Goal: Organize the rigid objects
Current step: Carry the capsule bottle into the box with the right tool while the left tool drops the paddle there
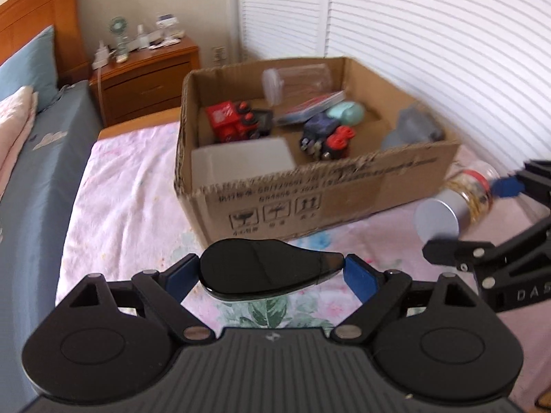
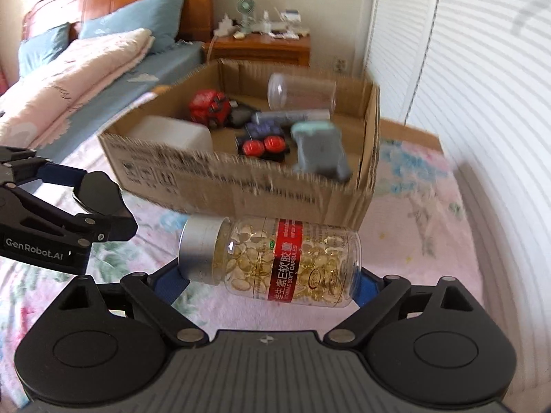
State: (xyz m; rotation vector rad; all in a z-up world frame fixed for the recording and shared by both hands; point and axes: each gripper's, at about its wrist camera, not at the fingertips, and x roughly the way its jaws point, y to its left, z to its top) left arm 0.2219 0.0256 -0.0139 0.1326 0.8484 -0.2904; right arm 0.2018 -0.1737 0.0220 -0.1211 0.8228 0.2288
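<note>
My left gripper (image 1: 272, 270) is shut on a glossy black teardrop-shaped object (image 1: 268, 270) and holds it above the floral bedspread, in front of the cardboard box (image 1: 310, 192). My right gripper (image 2: 272, 275) is shut on a clear capsule bottle (image 2: 275, 261) with a silver cap and red label, held sideways near the box's front right corner (image 2: 365, 203). The bottle also shows in the left wrist view (image 1: 458, 192). The box holds a red toy truck (image 2: 208, 106), a white container (image 2: 172, 134), a clear jar (image 2: 303, 91), a grey object (image 2: 322, 151) and other small items.
The box sits on a bed with a pink floral sheet (image 1: 131, 186). A blue cover and pillows (image 2: 100, 65) lie to the left. A wooden nightstand (image 1: 144, 75) with clutter stands behind. White louvered doors (image 1: 430, 34) run along the right.
</note>
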